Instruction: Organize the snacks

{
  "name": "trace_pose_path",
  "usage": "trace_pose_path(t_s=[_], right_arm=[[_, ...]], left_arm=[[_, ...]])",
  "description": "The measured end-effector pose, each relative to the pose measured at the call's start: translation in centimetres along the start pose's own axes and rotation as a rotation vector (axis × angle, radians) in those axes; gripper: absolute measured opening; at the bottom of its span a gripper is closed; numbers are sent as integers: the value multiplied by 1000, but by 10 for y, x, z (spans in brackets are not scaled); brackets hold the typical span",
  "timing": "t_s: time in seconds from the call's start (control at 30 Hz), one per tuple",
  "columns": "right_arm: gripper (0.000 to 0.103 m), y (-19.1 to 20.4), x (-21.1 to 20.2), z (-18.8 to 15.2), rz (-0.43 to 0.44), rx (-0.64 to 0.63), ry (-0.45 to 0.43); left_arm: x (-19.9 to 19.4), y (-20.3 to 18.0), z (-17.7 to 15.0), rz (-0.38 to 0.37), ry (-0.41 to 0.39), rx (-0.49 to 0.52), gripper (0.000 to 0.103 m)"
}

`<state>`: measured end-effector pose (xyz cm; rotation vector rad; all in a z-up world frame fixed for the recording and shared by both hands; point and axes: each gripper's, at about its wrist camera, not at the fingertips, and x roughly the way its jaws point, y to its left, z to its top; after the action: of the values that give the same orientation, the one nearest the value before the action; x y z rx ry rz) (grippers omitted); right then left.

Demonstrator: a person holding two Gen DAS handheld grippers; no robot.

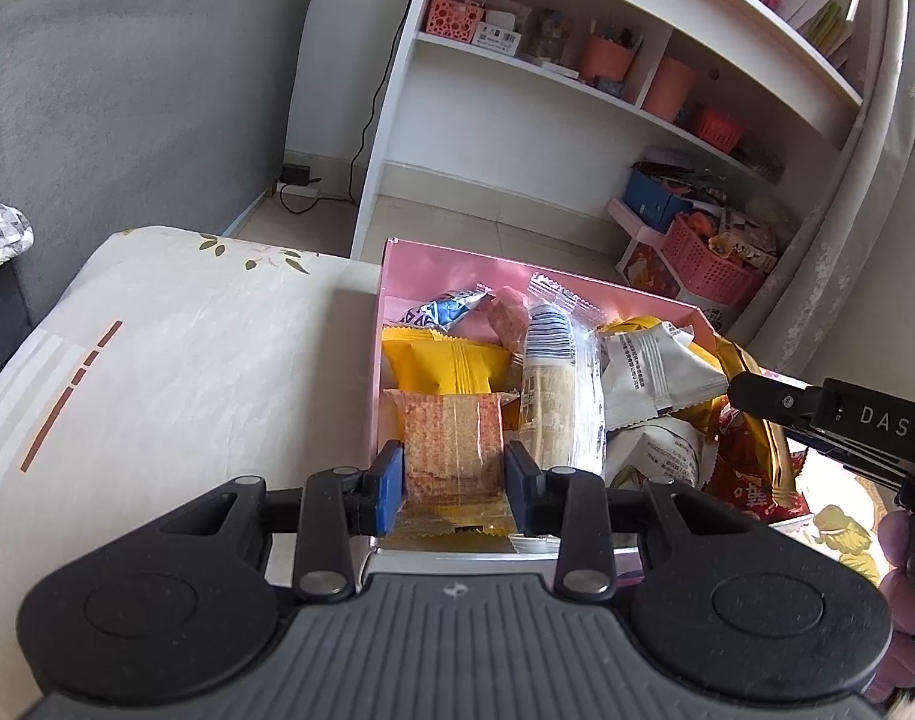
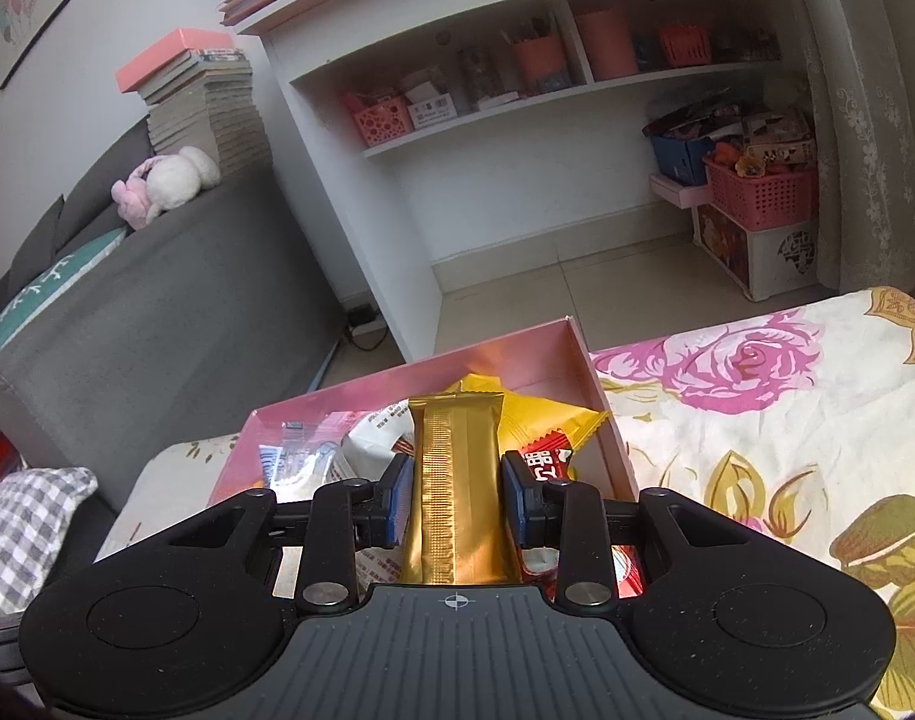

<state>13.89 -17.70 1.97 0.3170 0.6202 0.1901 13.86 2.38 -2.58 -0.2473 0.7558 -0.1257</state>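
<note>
A pink open box [image 1: 457, 267] on the cloth-covered surface holds several wrapped snacks. My left gripper [image 1: 455, 468] is shut on an orange speckled snack in a clear wrapper [image 1: 454, 444], held over the box's near left corner. Beyond it lie a yellow packet [image 1: 451, 363], a long pale biscuit pack [image 1: 553, 390] and a white pouch [image 1: 649, 369]. In the right wrist view my right gripper [image 2: 457, 489] is shut on a gold packet [image 2: 457, 480] above the pink box [image 2: 583, 360], over a red packet [image 2: 544, 465] and a yellow one [image 2: 541, 417]. The right gripper's black finger [image 1: 775, 399] shows at the box's right side.
A white shelf unit [image 1: 517, 120] with pink baskets and cups stands behind the box. A grey sofa [image 1: 115, 108] is at left, a floral cloth [image 2: 757, 420] at right. A pink basket [image 2: 763, 192] of items sits on the floor by a curtain.
</note>
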Motion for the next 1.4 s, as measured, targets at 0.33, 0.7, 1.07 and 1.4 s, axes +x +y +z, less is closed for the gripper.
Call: trace_pose_path(t_s=[0.33,0.7,1.07,1.4], right_arm=[[35,2,4,-2,19,-7,-22],[69,0,-13,3,35,-11,-15],[93,-6,-76,-1,-26,-9,68],[99,12,-131,-14,-112,-52,138]], left_arm=[[-1,-6,-2,22,-29,35,39],[-12,-20,-2,18,-29,88,80],[-50,-31,-22,145,80,81,103],[-89,-53,-36,240,164,124,103]])
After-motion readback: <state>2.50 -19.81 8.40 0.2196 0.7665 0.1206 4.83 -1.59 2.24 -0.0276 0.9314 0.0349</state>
